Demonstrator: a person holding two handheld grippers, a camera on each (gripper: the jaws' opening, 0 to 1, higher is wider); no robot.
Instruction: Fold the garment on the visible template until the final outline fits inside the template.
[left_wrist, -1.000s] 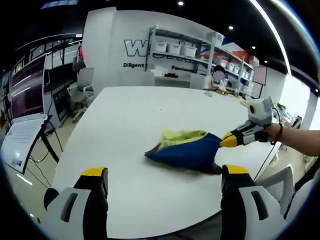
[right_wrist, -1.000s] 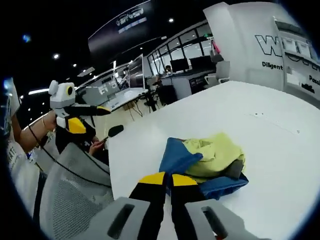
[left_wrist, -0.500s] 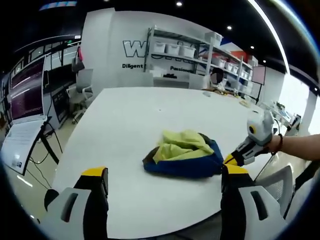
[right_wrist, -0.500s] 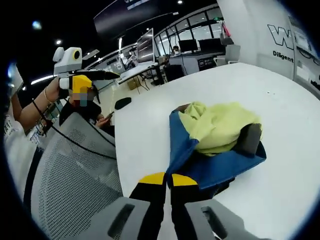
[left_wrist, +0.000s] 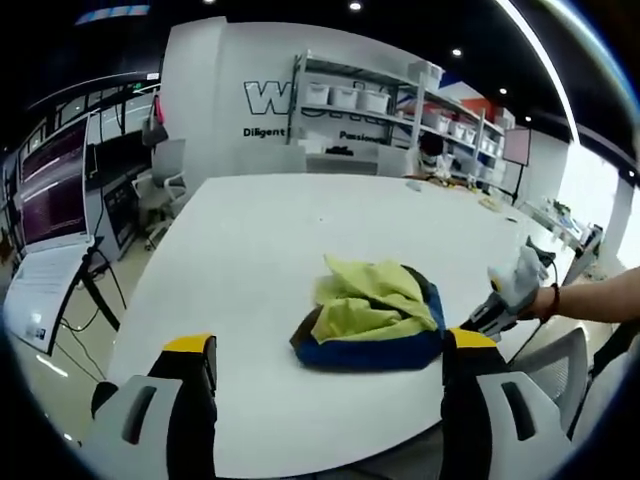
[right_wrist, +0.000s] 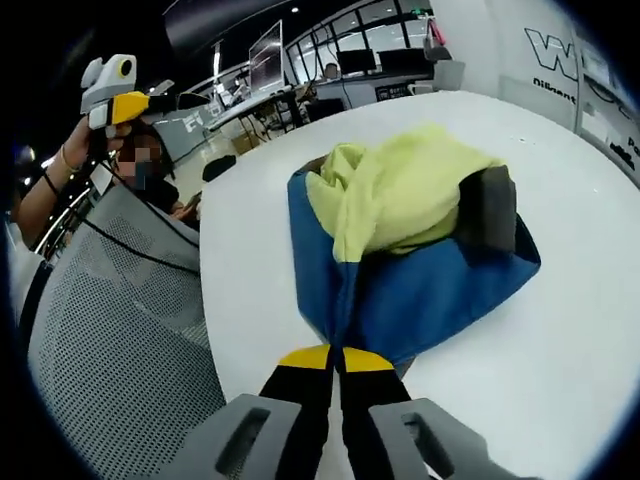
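A crumpled garment (left_wrist: 368, 322), blue outside with a yellow-green lining, lies bunched on the white table (left_wrist: 250, 230). In the right gripper view the garment (right_wrist: 410, 230) is close ahead, with a dark grey patch (right_wrist: 487, 205) on its right side. My right gripper (right_wrist: 337, 358) is shut on the blue fabric at the garment's near edge. In the left gripper view, the right gripper (left_wrist: 478, 320) comes in low from the right, held by a hand. My left gripper (left_wrist: 330, 345) hovers open in front of the garment, holding nothing. It also appears raised at the upper left, as the left gripper (right_wrist: 165, 100).
A grey mesh chair (right_wrist: 110, 330) stands at the table's edge beside the right gripper. Bare table surface (right_wrist: 560, 330) lies to the garment's right. Shelving with boxes (left_wrist: 370, 100) lines the far wall, and a screen on a stand (left_wrist: 50, 200) is at the left.
The right gripper has drawn the blue edge back and down toward the table's edge, and the garment has bunched up closer to it. The left gripper has stayed open and nearly still.
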